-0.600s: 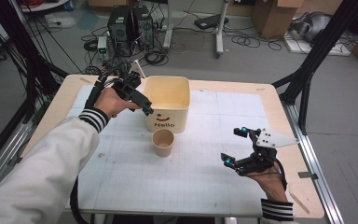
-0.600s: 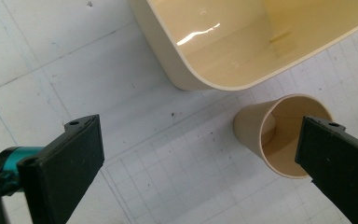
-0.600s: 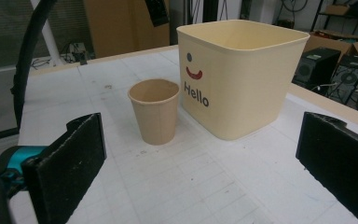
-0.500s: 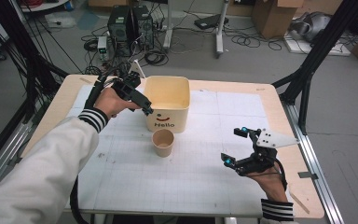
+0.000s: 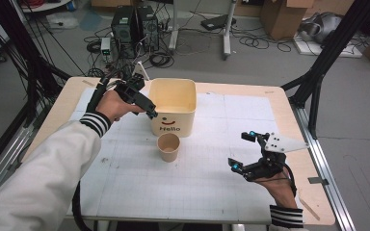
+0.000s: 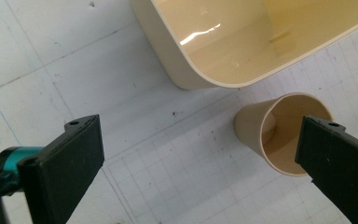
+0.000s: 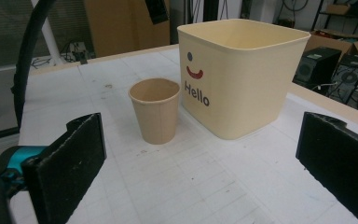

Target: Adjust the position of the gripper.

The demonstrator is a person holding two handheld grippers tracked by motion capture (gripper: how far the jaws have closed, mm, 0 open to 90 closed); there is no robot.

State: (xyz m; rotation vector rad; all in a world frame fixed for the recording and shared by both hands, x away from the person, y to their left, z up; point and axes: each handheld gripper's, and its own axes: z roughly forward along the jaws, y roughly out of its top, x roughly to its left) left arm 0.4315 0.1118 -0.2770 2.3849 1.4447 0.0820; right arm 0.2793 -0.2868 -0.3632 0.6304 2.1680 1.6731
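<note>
Cup (image 5: 168, 147) stands upright just below and right of the left claw (image 5: 147, 108), whose jaws are apart and empty; right claw (image 5: 241, 151), also apart, sits farther off.

Paper cup (image 6: 279, 135) partly hidden behind a black jaw; "Hello" tub (image 6: 242, 42) cut off at top edge.

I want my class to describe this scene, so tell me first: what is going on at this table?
A person holds a two-jaw gripper in each hand over a white gridded table. The left gripper, jaws open and empty, hangs above the near left corner of a cream tub marked "Hello". A paper cup stands upright just in front of the tub, untouched. The right gripper, also open, points towards the cup from farther off.
</note>
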